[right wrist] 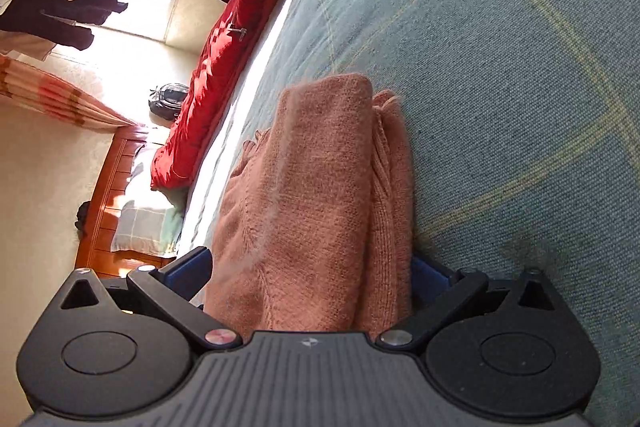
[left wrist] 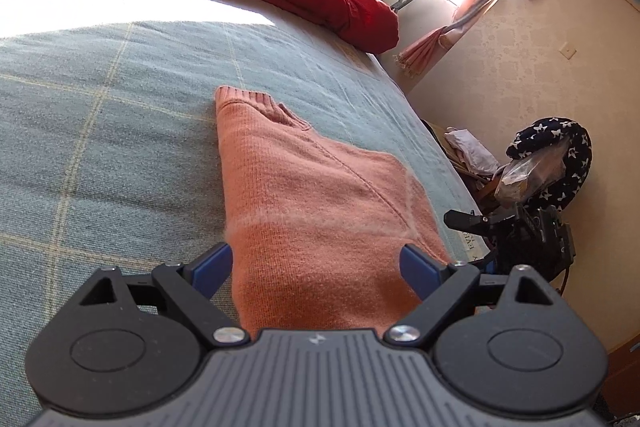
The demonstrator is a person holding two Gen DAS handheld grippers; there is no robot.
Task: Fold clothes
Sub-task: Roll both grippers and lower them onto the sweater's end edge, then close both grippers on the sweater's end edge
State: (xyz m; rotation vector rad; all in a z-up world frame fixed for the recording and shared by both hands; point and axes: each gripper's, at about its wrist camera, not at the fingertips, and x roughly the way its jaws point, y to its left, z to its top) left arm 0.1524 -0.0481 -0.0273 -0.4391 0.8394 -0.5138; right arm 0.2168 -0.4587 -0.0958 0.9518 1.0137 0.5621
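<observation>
Salmon-pink knitted sweater (left wrist: 304,187), part-folded on grey-green checked bedspread (left wrist: 100,115); left gripper (left wrist: 316,267) and right gripper (right wrist: 310,273) both spread wide astride it, gripping nothing, seemingly positioned for the next fold.

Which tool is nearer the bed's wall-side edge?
Right. The right tool sits at the bed edge beside the sweater; the left tool is farther inboard, straddling the sweater's near end.

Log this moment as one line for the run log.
stage: mid-fold | item: pink sweater on bed | left hand-held gripper: open, straddling sweater | right hand-held gripper: open, straddling folded edge
</observation>
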